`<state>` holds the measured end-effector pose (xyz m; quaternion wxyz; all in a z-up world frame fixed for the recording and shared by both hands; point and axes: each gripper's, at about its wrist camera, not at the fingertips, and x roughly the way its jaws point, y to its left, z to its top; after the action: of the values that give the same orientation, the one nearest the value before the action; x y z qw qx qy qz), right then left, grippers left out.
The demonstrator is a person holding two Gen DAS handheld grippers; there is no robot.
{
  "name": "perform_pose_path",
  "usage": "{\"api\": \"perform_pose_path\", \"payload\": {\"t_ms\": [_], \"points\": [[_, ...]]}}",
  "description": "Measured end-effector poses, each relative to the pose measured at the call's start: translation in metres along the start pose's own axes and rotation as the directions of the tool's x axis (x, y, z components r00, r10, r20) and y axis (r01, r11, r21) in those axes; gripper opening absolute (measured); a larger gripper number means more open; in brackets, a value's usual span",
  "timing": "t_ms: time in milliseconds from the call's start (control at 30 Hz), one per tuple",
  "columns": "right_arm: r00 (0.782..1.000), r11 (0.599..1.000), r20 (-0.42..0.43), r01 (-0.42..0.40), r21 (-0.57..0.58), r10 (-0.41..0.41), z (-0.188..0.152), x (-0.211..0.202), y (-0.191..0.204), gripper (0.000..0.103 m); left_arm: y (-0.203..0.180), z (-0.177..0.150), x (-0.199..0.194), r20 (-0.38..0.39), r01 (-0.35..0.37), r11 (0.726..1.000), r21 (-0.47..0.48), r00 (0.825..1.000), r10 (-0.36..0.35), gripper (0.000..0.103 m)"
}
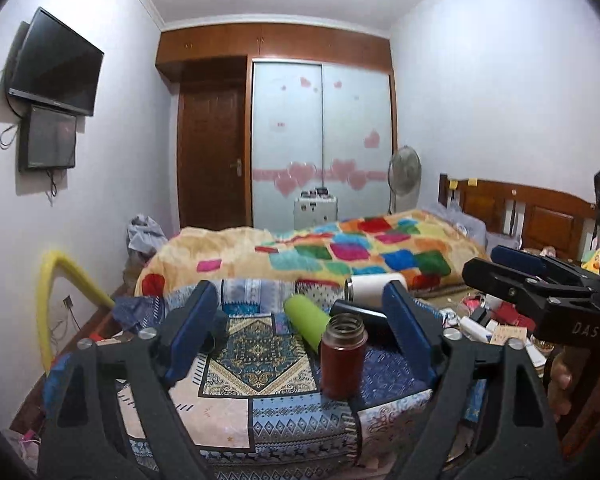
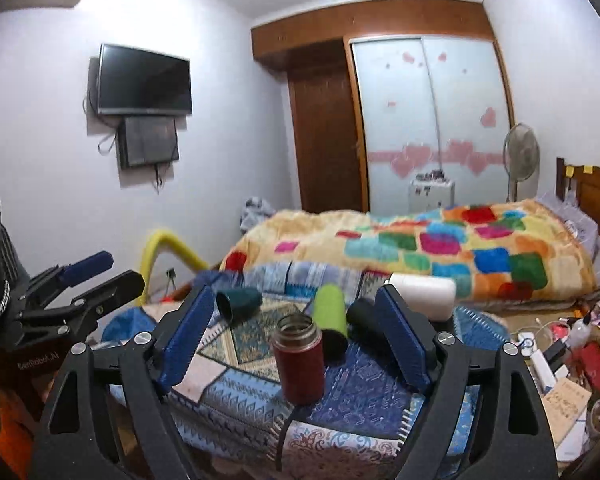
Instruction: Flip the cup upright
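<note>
A dark red bottle-cup [image 1: 343,360] [image 2: 299,362] stands upright, mouth open, on a patterned blue cloth [image 1: 260,412] [image 2: 364,400]. Behind it lie a lime green cup [image 1: 306,322] [image 2: 330,310], a black cup [image 1: 358,314] [image 2: 362,316], a white cup [image 1: 374,286] [image 2: 422,290] and a dark teal cup [image 2: 238,302], all on their sides. My left gripper [image 1: 300,332] is open and empty, jaws wide around the red cup. My right gripper [image 2: 296,330] is open and empty too. The right gripper also shows in the left wrist view [image 1: 500,264], and the left gripper in the right wrist view [image 2: 112,270].
A bed with a colourful quilt [image 1: 340,252] [image 2: 440,248] lies behind the cloth. Clutter of small items [image 1: 492,320] [image 2: 560,356] sits at the right. A yellow foam tube [image 1: 60,280] [image 2: 168,248] stands at the left by the wall.
</note>
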<state>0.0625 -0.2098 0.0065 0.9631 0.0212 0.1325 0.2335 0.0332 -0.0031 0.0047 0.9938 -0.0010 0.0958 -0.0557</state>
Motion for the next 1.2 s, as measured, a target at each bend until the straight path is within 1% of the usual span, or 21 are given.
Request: {"api": "perform_pose_path", "payload": {"t_ms": [100,200,267,333,400,800,1200], "points": [[0.999,1.0,0.031,0.016,-0.007,-0.016,0.0,-0.011,0.005,0.085,-0.004,0.002,-0.013,0.029,-0.008,1.0,0.001,1.0,0.008,0.092],[0.999,1.0,0.044,0.022,-0.008,-0.022,-0.002,-0.016,0.008,0.087,-0.008,0.003,-0.022,0.052,-0.021,1.0,0.006,0.998,0.021,0.096],[0.998,1.0,0.052,0.028,-0.008,-0.028,-0.003,-0.019,0.01,0.092,-0.01,0.002,-0.026,0.065,-0.032,0.999,0.01,0.997,0.032,0.1],[0.996,0.999,0.072,0.045,-0.005,-0.044,-0.005,-0.023,0.012,0.101,-0.011,0.001,-0.03,0.07,-0.036,0.999,0.011,0.997,0.035,0.102],[0.995,0.998,0.084,0.056,-0.004,-0.055,-0.006,-0.028,0.012,0.103,-0.012,0.001,-0.033,0.071,-0.04,0.999,0.012,0.997,0.039,0.102],[0.992,0.996,0.095,0.082,-0.019,-0.08,-0.011,-0.035,0.018,0.103,-0.006,-0.003,-0.039,0.084,-0.066,0.998,-0.011,0.994,0.067,0.103],[0.991,0.997,0.103,0.083,-0.012,-0.081,-0.01,-0.038,0.018,0.103,-0.002,-0.004,-0.04,0.082,-0.068,0.998,-0.014,0.994,0.069,0.103]]}}
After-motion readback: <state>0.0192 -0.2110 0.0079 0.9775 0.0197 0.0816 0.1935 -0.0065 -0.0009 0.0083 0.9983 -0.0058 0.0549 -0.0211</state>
